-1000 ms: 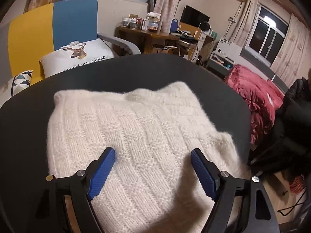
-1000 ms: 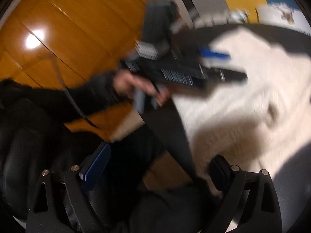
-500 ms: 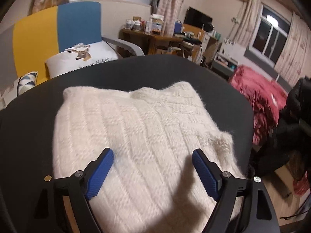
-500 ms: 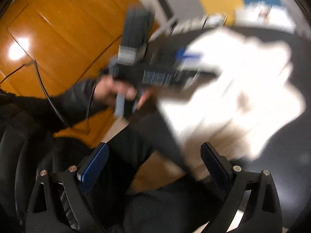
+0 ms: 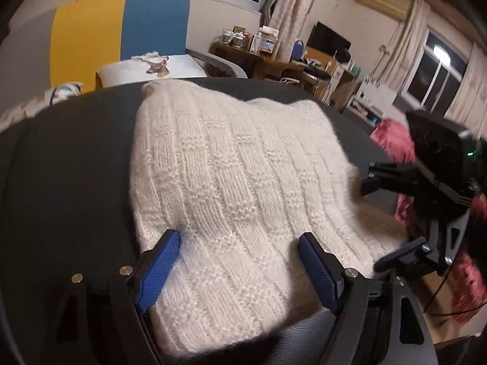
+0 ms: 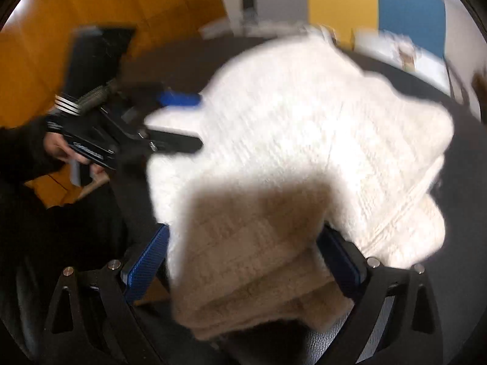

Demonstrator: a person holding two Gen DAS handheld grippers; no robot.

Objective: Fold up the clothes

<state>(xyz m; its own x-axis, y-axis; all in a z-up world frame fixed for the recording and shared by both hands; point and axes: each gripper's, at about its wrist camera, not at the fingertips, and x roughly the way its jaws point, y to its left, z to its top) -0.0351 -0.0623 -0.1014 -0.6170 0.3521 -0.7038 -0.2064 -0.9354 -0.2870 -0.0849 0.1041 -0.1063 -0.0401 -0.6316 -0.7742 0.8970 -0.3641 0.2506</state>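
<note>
So in the left wrist view there's a chunky white knit sweater [image 5: 243, 188] folded into a rough block on a dark round surface [image 5: 70, 164], and the left claw [image 5: 240, 269] is spread wide with its blue pads [image 5: 158, 270] resting on the near edge of the knit, one on each side, not pinching anything. Off to the right you can see the right claw [image 5: 373, 222] coming in from the side at the sweater's right edge, jaws apart, one finger above the other with the fabric edge around them. Background is a bedroom type space: a yellow and blue chair back [image 5: 121, 33], a white pillow with a deer print [image 5: 152, 68], a cluttered wooden desk [image 5: 268, 57] and a red blanket [image 5: 395, 140]. Right wrist view is pretty motion-blurred, but the sweater [image 6: 304, 140] fills most of it, and a thick folded layer of it sits between the right claw's [image 6: 243, 267] spread blue pads [image 6: 146, 270]; can't tell if they're actually squeezing it. The left claw [image 6: 185, 121] shows on the left side, held by a hand [image 6: 57, 149] in a dark sleeve, fingers apart at the sweater's edge, with wooden floor [image 6: 91, 0] behind.
</note>
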